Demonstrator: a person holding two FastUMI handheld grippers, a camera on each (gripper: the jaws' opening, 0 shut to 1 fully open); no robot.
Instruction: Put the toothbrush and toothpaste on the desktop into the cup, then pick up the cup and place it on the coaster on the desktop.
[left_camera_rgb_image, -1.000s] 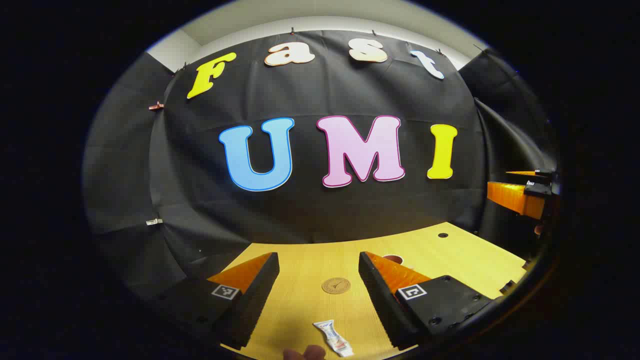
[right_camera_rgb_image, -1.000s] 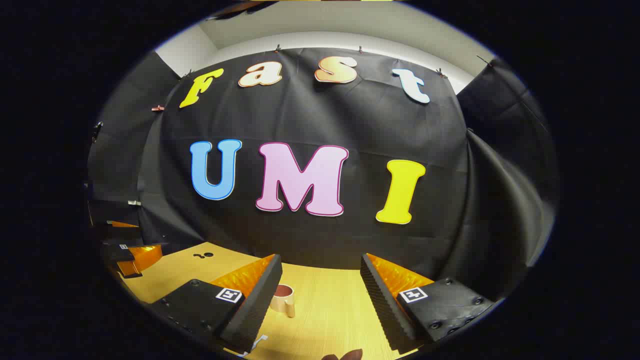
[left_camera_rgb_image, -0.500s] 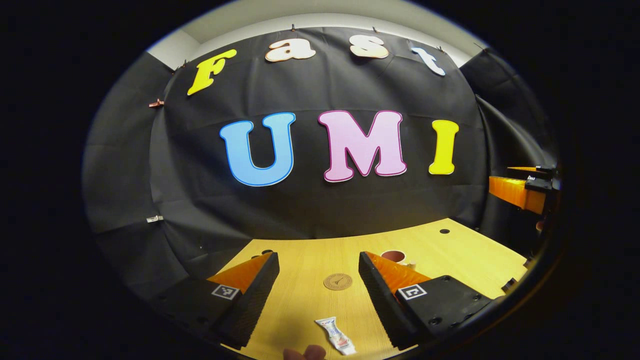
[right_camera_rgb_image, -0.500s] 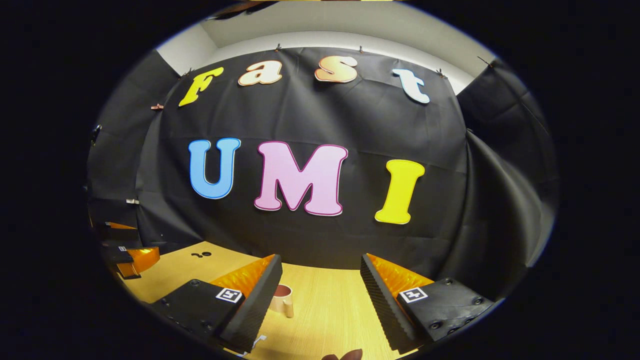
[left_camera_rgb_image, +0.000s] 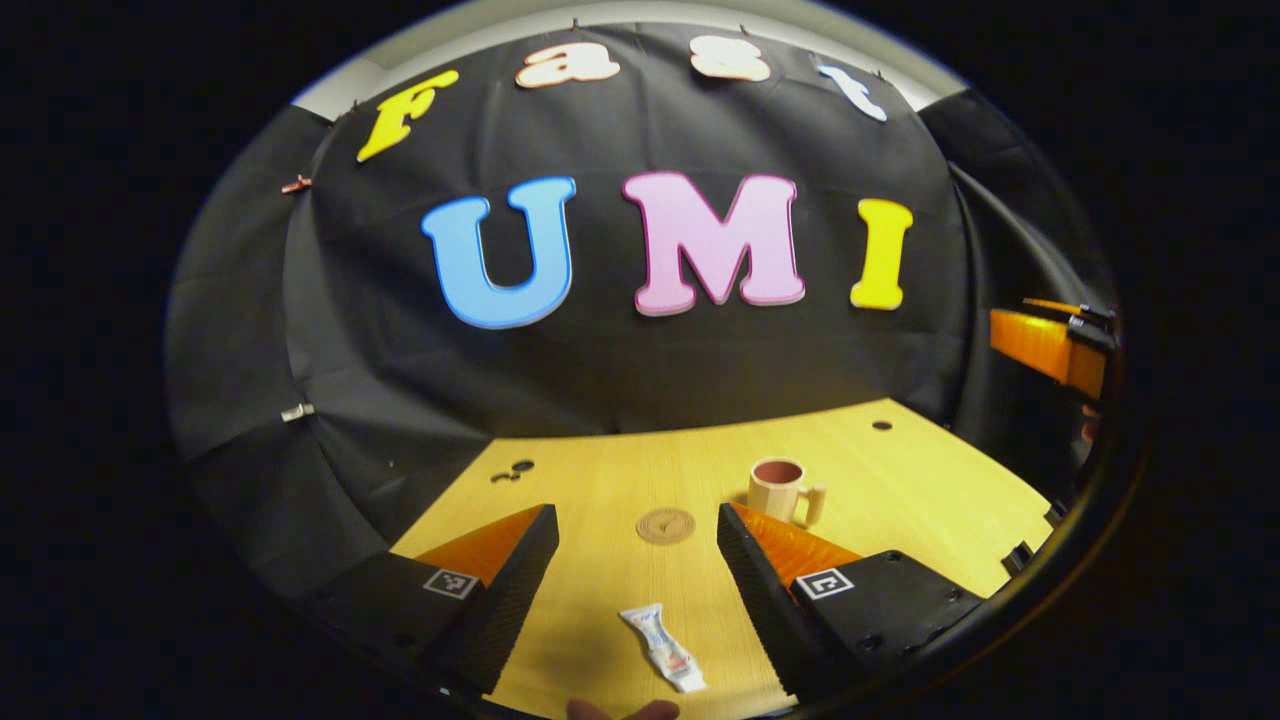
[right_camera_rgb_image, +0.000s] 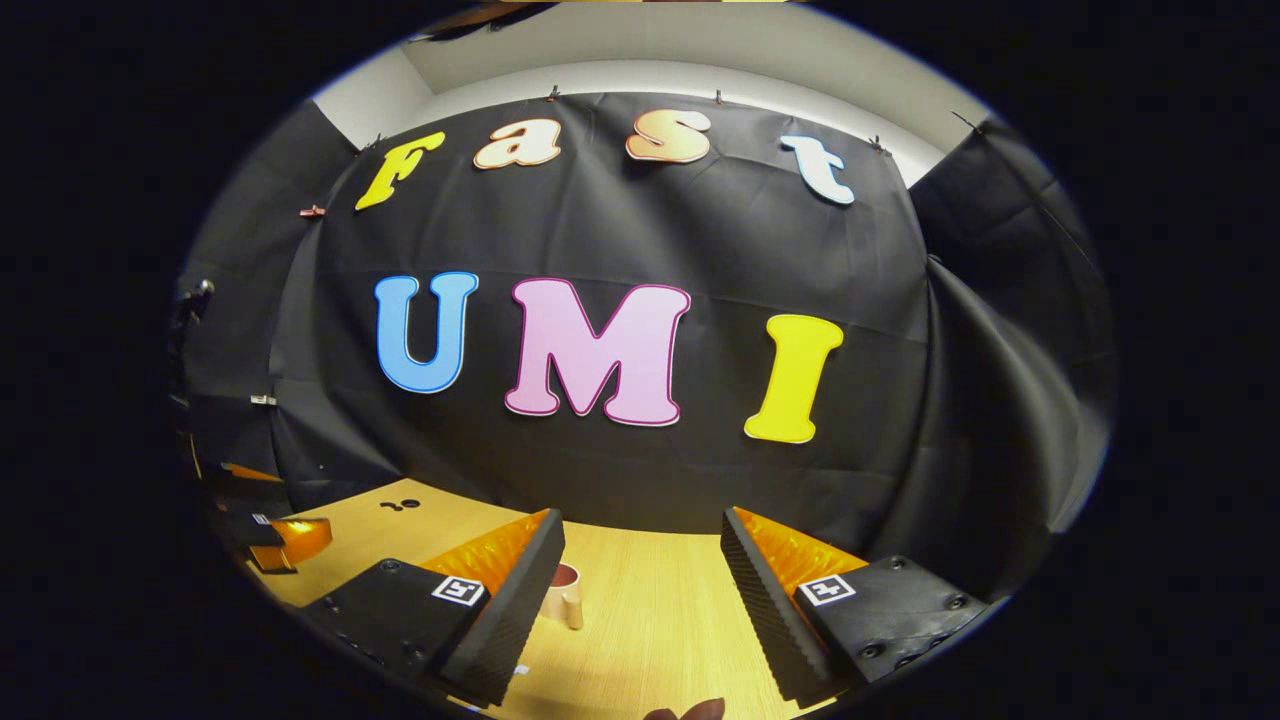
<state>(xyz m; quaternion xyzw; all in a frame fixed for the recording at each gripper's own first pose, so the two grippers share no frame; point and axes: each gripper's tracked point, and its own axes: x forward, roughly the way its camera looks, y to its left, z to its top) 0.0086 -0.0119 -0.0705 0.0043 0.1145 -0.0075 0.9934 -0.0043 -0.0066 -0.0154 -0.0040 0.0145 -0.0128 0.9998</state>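
In the left gripper view a small white toothpaste tube (left_camera_rgb_image: 663, 648) lies on the wooden desktop (left_camera_rgb_image: 900, 480), low between my left gripper's (left_camera_rgb_image: 636, 560) open fingers. A round brown coaster (left_camera_rgb_image: 665, 525) sits farther out, and a beige cup (left_camera_rgb_image: 780, 489) with a handle stands upright to its right. My right gripper (right_camera_rgb_image: 640, 565) is open above the desktop (right_camera_rgb_image: 660, 610) with nothing between its fingers; the cup (right_camera_rgb_image: 563, 594) peeks out beside its left finger. A small white bit (right_camera_rgb_image: 521, 668) shows by that finger; I cannot tell what it is.
The other gripper shows at the far right edge (left_camera_rgb_image: 1050, 350) in the left gripper view, and at the far left (right_camera_rgb_image: 270, 535) in the right gripper view. Dark holes (left_camera_rgb_image: 515, 470) mark the desktop near the back. Black cloth walls close the booth behind and at the sides.
The left gripper's view has tipped downward, so more desktop, the whole cup and the back holes have come into sight. The right gripper has barely moved.
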